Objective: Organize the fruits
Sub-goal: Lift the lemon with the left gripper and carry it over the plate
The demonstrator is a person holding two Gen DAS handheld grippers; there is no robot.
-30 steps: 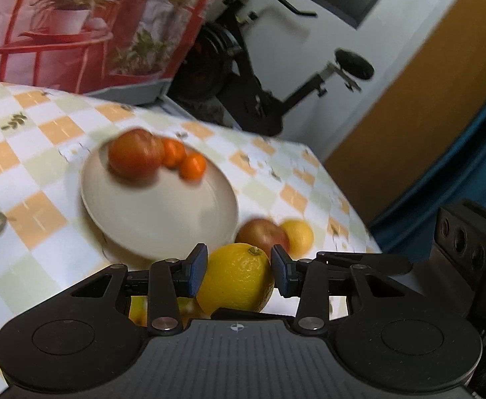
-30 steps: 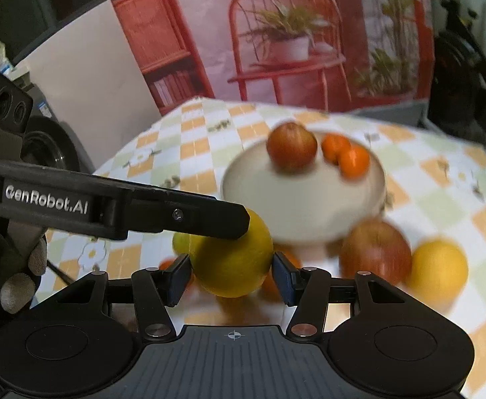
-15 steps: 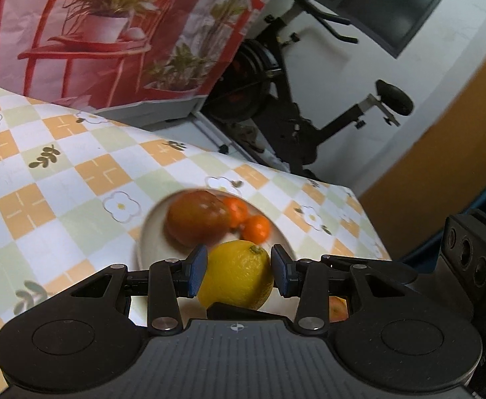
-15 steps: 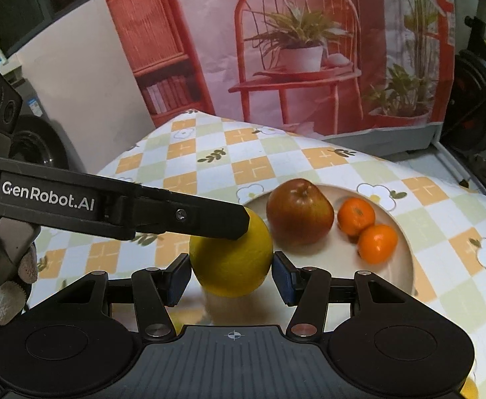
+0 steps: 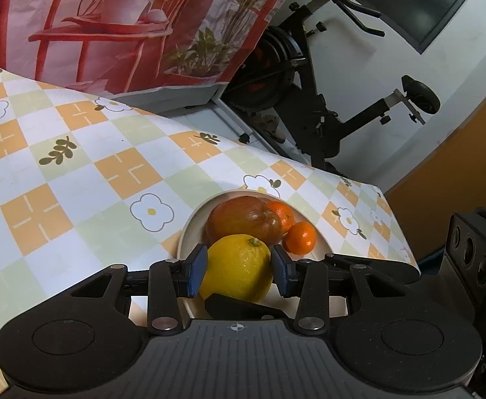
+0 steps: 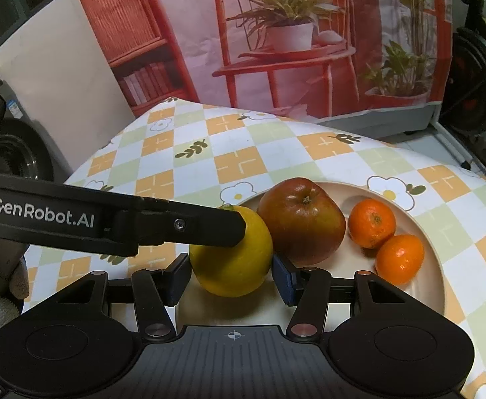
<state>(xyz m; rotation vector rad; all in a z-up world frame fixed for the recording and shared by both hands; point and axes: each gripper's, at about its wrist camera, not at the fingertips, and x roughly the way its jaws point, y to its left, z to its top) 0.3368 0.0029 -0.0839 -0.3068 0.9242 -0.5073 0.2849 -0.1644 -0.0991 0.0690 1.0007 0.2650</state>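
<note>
A yellow lemon point(image 5: 238, 267) sits between the blue pads of my left gripper point(image 5: 239, 269), which is shut on it over the near rim of a cream plate point(image 5: 189, 229). In the right wrist view the lemon point(image 6: 233, 266) also sits between my right gripper's point(image 6: 231, 277) pads, with small gaps at both sides; I cannot tell if they touch. The left gripper's finger point(image 6: 183, 224) crosses in front of the lemon. The plate point(image 6: 432, 266) holds a red apple point(image 6: 301, 221) and two tangerines point(image 6: 371, 222) point(image 6: 399, 259).
The table wears a checked orange, green and white cloth point(image 5: 76, 179). An exercise bike point(image 5: 312, 99) stands beyond the table's far edge. A printed backdrop with red chair and plants point(image 6: 292, 40) hangs behind.
Both grippers have carried the lemon forward over the plate and down beside the apple. The loose apple and orange on the cloth have dropped out of view.
</note>
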